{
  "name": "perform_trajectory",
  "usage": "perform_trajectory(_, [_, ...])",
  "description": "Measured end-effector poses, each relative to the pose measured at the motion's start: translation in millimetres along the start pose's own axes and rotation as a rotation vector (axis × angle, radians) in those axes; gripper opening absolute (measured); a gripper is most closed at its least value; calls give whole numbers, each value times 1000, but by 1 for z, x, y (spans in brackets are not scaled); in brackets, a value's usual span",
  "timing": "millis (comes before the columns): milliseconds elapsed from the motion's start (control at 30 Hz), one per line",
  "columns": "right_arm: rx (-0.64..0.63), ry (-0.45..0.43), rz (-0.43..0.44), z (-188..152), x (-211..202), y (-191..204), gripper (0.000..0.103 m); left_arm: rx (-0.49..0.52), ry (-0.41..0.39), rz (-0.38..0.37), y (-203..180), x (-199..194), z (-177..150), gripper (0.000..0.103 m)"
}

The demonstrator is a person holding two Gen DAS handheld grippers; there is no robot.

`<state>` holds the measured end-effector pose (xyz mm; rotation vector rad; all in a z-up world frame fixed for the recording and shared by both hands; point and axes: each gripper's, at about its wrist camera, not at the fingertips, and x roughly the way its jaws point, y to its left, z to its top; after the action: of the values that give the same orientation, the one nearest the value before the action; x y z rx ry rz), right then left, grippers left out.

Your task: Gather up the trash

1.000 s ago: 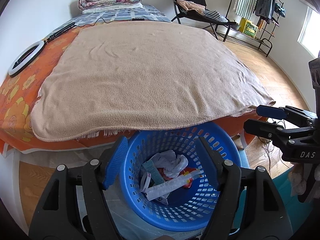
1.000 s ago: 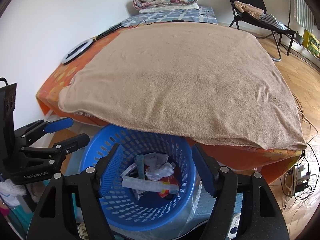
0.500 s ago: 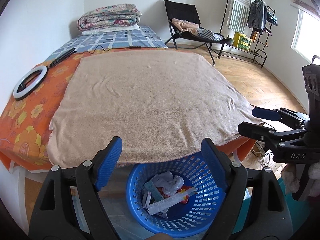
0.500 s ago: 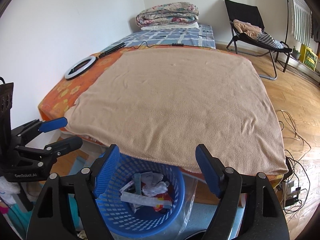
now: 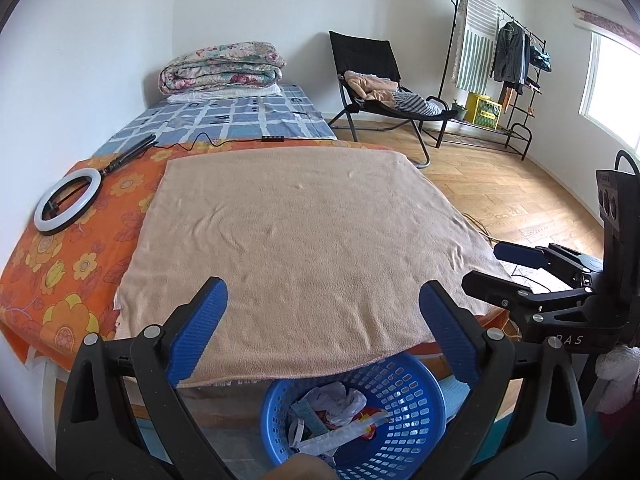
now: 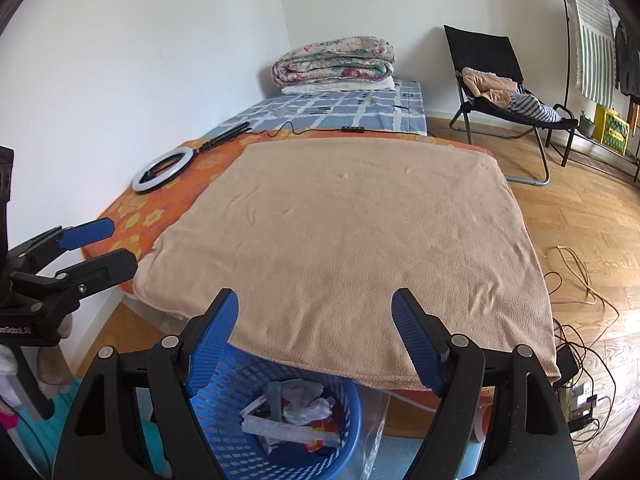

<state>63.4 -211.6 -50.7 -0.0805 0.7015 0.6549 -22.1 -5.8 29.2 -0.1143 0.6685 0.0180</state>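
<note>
While spread flat, covers most of the bed (image 5: 72,264): tan fuzzy blanket (image 5: 304,248). Wood floor, white walls, black folding chair (image 6: 492,68). At the bed's foot: round blue plastic basket (image 5: 404,412), crumpled paper trash (image 5: 336,404) inside. Left gripper (image 5: 324,332) jaws opening, empty; right gripper (image 6: 316,336) jaws wide, empty. "DAS" partly readable.

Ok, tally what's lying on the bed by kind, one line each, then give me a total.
Beige blanket: 1
Folded floral quilt: 1
Ring light: 1
Folded white bedding under the quilt: 1
Total: 4
No loose trash shows on the bed; wrappers and crumpled paper already sit in the blue basket at its foot.
</note>
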Motion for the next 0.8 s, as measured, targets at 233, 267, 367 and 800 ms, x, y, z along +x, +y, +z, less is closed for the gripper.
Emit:
perform_trajectory(233, [15,-31,-10,9,10,-7,79,32,-24,47,1,9,6,101])
perform_trajectory(267, [18,-33,-11,10,13,-9,79,34,-21,51,2,11,5,101])
perform_trajectory(367, [35,-33,-14,13,22,-14,80,19,0,46,7,19,4,101])
perform_trajectory(800, [62,-28,10,17,33,-14,80,-27,46,74,16,31,0,101])
